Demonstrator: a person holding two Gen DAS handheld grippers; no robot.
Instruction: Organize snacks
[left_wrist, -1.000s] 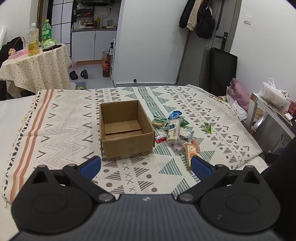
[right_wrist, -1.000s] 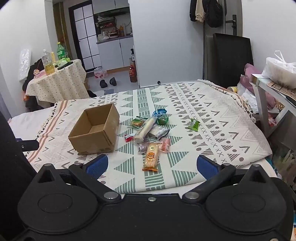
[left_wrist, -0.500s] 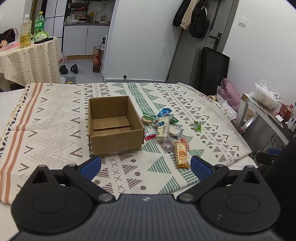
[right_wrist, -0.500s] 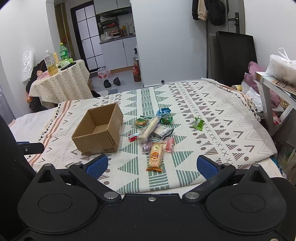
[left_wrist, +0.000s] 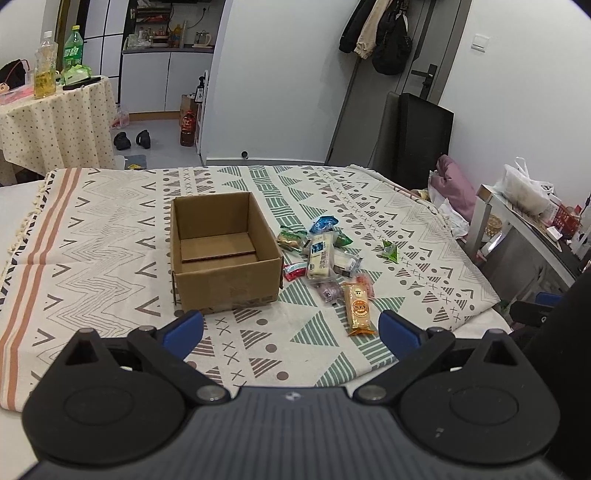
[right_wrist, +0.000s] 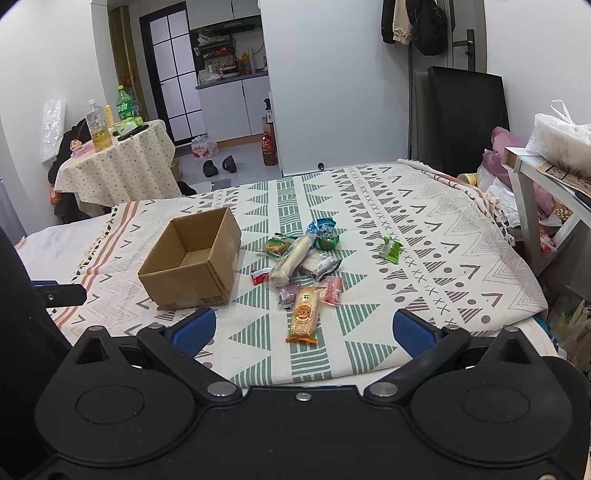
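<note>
Snacks (left_wrist: 327, 262) lying heaped on patterned cloth (left_wrist: 110, 258) just right of open cardboard box (left_wrist: 221, 254) holding only a loose flap, beyond left gripper (left_wrist: 291, 328) and right gripper (right_wrist: 304, 328), both hovering spread wide, gripping nothing.

Patterned bedspread (left_wrist: 110, 236) carries open cardboard box (left_wrist: 221, 251), snack packets (left_wrist: 325, 258) clustered just beside.

White walls (left_wrist: 280, 74), patterned bedspread (left_wrist: 110, 236), dotted-cloth side table (right_wrist: 122, 166), coats on door (left_wrist: 380, 33), kitchen cabinets (right_wrist: 229, 107)
</note>
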